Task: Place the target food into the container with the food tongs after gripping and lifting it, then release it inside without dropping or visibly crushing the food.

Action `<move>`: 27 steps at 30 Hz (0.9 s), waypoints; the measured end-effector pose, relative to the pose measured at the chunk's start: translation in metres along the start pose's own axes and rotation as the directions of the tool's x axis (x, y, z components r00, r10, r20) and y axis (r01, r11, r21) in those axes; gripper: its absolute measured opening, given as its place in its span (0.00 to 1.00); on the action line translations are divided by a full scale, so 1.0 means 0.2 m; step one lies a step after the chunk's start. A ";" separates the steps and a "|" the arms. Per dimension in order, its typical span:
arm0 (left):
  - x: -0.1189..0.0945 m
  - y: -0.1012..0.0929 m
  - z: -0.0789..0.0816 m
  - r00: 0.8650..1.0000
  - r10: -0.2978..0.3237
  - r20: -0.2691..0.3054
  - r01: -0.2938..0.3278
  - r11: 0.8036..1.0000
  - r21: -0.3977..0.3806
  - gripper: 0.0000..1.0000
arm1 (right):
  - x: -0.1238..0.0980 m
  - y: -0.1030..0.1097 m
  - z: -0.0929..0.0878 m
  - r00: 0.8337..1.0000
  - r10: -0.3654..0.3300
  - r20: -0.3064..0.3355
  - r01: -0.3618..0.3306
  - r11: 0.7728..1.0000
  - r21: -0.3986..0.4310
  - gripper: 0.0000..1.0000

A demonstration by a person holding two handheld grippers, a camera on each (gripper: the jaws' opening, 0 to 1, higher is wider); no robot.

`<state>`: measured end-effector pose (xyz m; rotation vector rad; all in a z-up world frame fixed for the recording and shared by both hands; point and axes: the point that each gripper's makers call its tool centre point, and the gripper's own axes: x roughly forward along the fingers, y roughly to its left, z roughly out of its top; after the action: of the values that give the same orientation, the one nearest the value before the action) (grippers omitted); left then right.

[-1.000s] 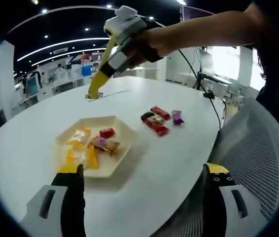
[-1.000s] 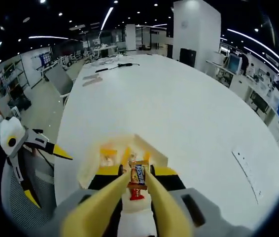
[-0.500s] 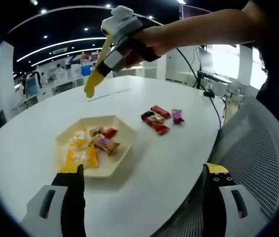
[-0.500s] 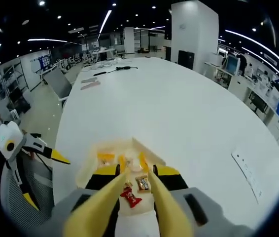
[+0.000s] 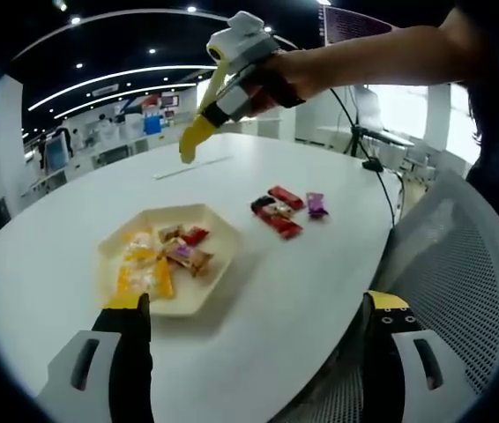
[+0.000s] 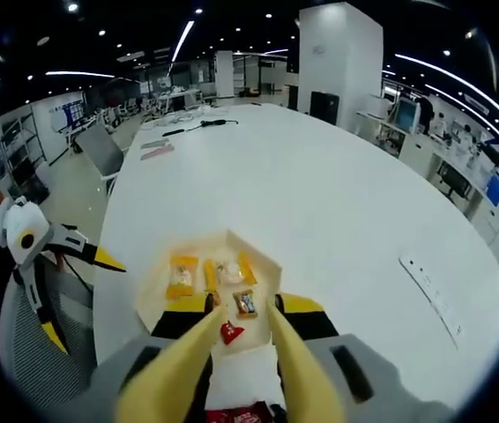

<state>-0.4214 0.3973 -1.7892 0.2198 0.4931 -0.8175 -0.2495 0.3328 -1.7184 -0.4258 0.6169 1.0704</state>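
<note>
On the table (image 5: 302, 291), the hexagonal tray (image 5: 217, 270) sits near the edge closest to the person, holding several wrapped candies (image 5: 179, 254). A small cluster of wrapped snack bars (image 5: 281, 211) lies on the tabletop beside the tray, apart from it, towards the curved edge by the mesh chair (image 5: 461, 291). A flat strip (image 5: 192, 166) lies farther in, towards the far edge. In the right gripper view, cables (image 6: 198, 126) rest at the table's far end.
</note>
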 end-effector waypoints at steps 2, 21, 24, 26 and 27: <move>0.00 0.00 0.00 1.000 -0.002 -0.002 0.002 1.000 0.004 0.96 | -0.03 -0.01 -0.03 1.000 -0.007 0.001 0.007 1.000 0.004 0.27; 0.01 -0.02 -0.01 1.000 -0.018 -0.009 0.018 1.000 0.016 0.96 | -0.35 -0.03 -0.40 0.997 -0.077 0.001 0.077 0.997 -0.020 0.28; 0.01 -0.02 -0.01 1.000 -0.020 -0.010 0.020 1.000 0.015 0.96 | -0.38 -0.03 -0.42 0.997 -0.081 0.007 0.081 0.996 -0.025 0.28; 0.01 -0.03 -0.01 1.000 -0.024 -0.013 0.024 1.000 0.019 0.96 | -0.39 -0.02 -0.43 0.997 -0.079 0.012 0.079 0.996 -0.033 0.28; 0.01 -0.03 -0.01 1.000 -0.025 -0.013 0.025 1.000 0.018 0.96 | -0.40 -0.02 -0.43 0.997 -0.073 0.013 0.073 0.997 -0.033 0.28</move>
<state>-0.4251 0.3936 -1.7921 0.2364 0.5010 -0.8458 -0.2952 0.2251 -1.7321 -0.4673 0.5694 1.0141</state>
